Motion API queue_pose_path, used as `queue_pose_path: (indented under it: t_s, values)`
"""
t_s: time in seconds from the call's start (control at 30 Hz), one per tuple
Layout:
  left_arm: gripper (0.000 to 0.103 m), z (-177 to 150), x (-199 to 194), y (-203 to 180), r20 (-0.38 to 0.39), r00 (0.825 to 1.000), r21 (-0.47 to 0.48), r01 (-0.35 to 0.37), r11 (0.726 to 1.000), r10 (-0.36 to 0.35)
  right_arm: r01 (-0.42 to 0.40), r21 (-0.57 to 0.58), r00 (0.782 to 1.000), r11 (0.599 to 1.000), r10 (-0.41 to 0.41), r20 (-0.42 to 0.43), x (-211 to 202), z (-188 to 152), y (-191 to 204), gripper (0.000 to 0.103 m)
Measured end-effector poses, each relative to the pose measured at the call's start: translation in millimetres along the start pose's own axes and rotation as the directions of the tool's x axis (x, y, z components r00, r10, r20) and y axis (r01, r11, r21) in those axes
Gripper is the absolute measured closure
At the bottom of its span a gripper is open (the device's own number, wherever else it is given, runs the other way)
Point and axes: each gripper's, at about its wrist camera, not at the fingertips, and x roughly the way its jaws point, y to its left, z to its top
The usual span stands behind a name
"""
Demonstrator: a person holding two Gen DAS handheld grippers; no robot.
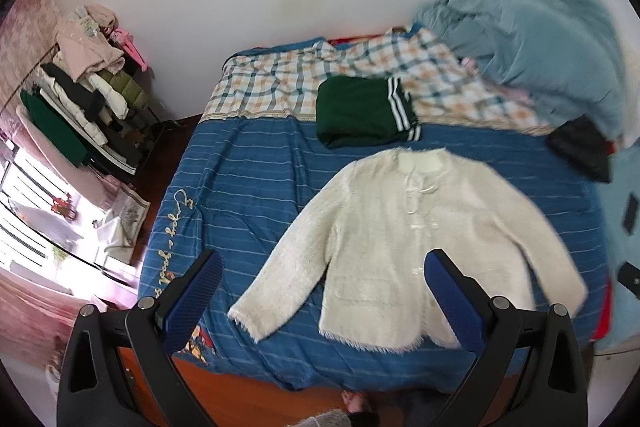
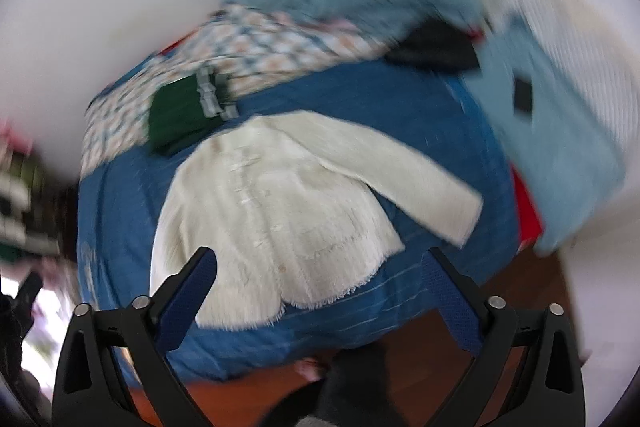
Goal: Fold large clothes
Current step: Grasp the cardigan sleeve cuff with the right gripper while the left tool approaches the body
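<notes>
A fluffy cream cardigan [image 1: 404, 243] lies flat, front up, sleeves spread, on the blue striped bed cover [image 1: 248, 187]. It also shows in the blurred right wrist view [image 2: 280, 211]. My left gripper [image 1: 324, 267] is open and empty, held above the cardigan's hem and left sleeve. My right gripper [image 2: 320, 267] is open and empty above the cardigan's lower edge. A folded dark green garment with white stripes [image 1: 364, 111] lies behind the cardigan and also shows in the right wrist view [image 2: 180, 119].
A plaid quilt [image 1: 280, 83] and a light blue blanket pile [image 1: 532, 39] lie at the bed's far end. A black item [image 1: 580, 147] lies at the right. A clothes rack [image 1: 88, 83] stands at the left by the window. Wooden floor [image 1: 248, 403] lies below.
</notes>
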Motion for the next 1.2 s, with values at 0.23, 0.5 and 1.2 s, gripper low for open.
queue_pose_path:
  t_s: [0.23, 0.5, 1.2]
  values:
    - [0.000, 8, 127, -72, -0.106, 0.988, 0.048, -0.108, 0.993, 0.113, 0.026, 0.344, 0.988, 0.939, 0.029, -0.153, 182, 29, -149, 0.050]
    - [0.000, -21, 257, -125, -0.321, 0.932, 0.030, -0.166, 0.986, 0.166, -0.056, 0.755, 0.932, 0.653, 0.306, -0.196, 368, -10, -285, 0.036]
    - [0.000, -59, 380, -187, -0.434, 0.898, 0.029, -0.070, 0.997, 0.076, -0.223, 0.870, 0.975, 0.439, 0.099, 0.200, 451, 42, -331, 0.074]
